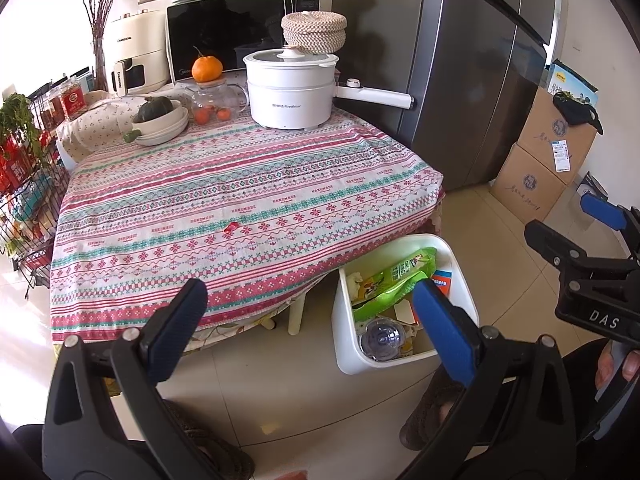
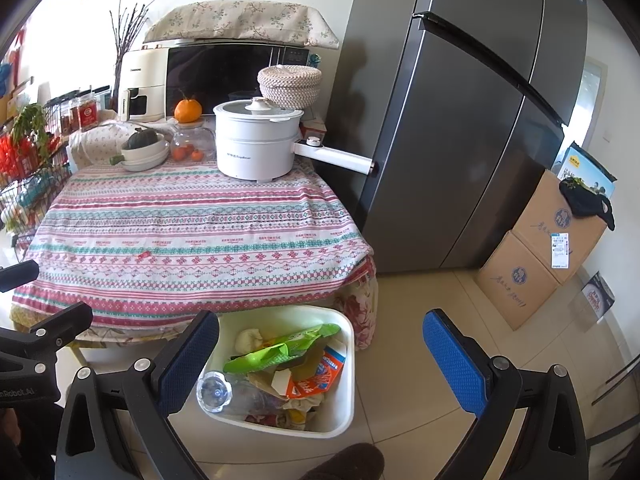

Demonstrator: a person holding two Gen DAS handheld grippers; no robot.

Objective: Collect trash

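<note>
1. We are holding the left tongs [image 1: 310, 312] wide open and empty above the floor.
2. We are keeping the right tongs [image 2: 320, 354] spread open too, gripping nothing.
3. Trash is sitting in the white bin [image 2: 347, 364] on the floor, at the surface's [image 2: 192, 220] edge.
4. A small red scrap [image 1: 231, 227] is lying on the cloth.

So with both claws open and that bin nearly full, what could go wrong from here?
The small red scrap lies flat on the tablecloth, so the fingers might pinch the cloth instead and tug it. The white bin is piled high; the green wrapper lies on top and could slide out when more is dropped in.
</note>
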